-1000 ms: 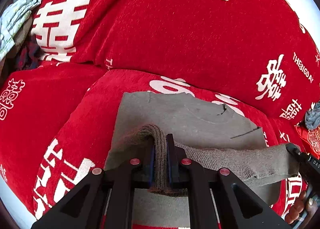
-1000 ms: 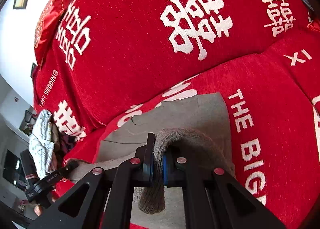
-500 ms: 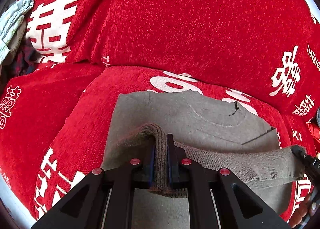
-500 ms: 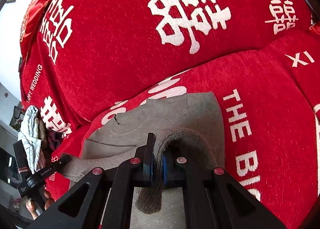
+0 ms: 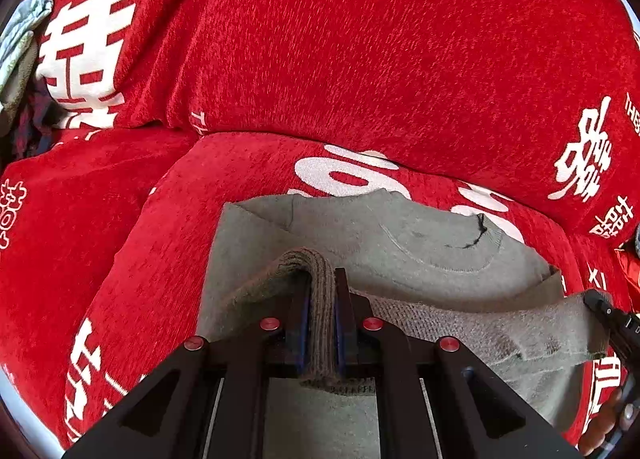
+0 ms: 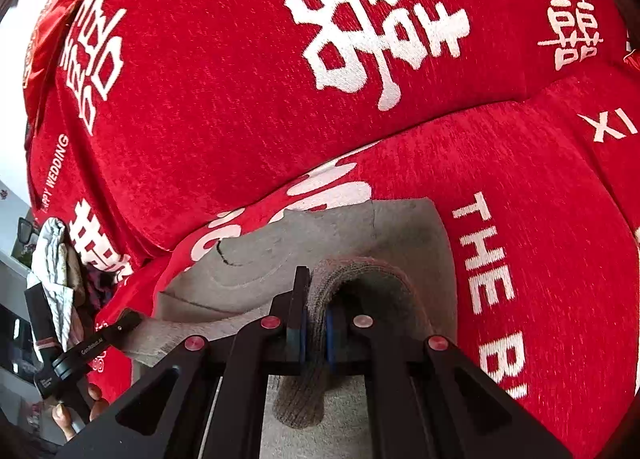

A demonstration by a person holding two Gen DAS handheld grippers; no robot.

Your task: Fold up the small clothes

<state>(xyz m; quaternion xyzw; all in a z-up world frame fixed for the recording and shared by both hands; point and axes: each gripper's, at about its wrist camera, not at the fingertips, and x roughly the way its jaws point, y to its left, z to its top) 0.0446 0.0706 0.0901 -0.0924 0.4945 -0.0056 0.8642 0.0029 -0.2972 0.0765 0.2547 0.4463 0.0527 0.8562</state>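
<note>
The small grey knitted sweater [image 5: 400, 247] lies flat on the red sofa cover with white characters [image 5: 320, 59], its ribbed hem lifted above the body. The left gripper [image 5: 320, 323] is clamped on one hem corner; the right gripper [image 6: 316, 323] is clamped on the other.

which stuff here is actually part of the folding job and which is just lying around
In the job:
- grey sweater, flat on the seat
- its ribbed hem, lifted
- left gripper, shut on the hem
- right gripper, shut on the hem

Lying about:
- red sofa cover
- pile of clothes at the sofa's far end
- red cushion
</note>
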